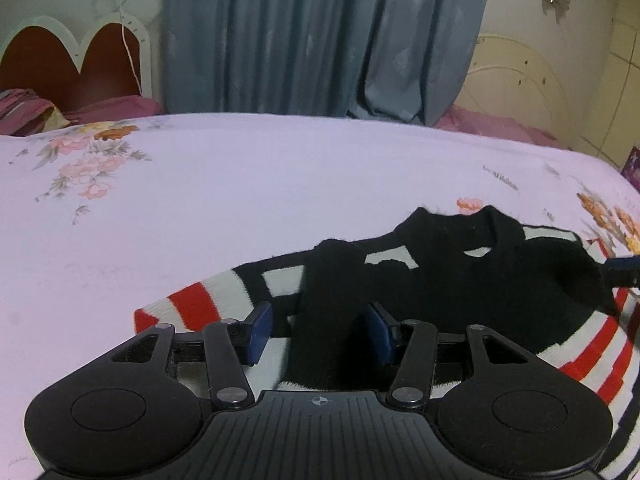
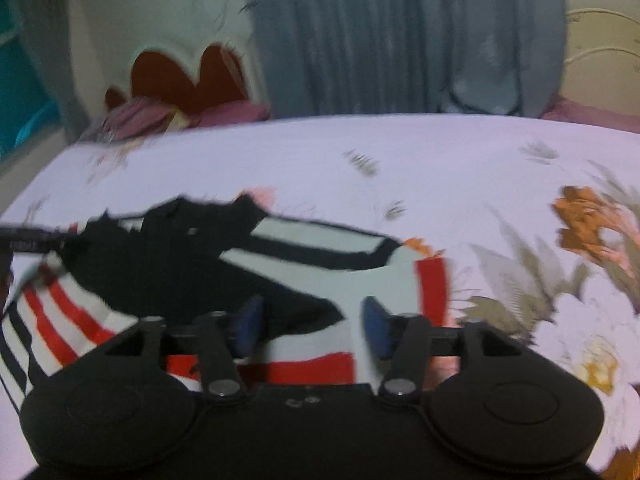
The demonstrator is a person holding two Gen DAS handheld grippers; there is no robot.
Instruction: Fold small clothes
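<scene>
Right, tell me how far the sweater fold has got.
Done: both sleeves of the sweater lie folded in over its black body. In hand: the left gripper has a black sleeve between open jaws; the right gripper hovers open over the hem. Left: folding the body.

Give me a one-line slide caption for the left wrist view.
Left claw straddles a black fold of the striped sweater on the floral bedsheet.

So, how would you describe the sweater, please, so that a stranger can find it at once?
Start from the wide bed with the pale floral sheet in front of the grey-blue curtain. On its near side lies the small knitted sweater, spread under both grippers. It is the only garment there: black, with white panels and red stripes at cuffs and hem.
</scene>
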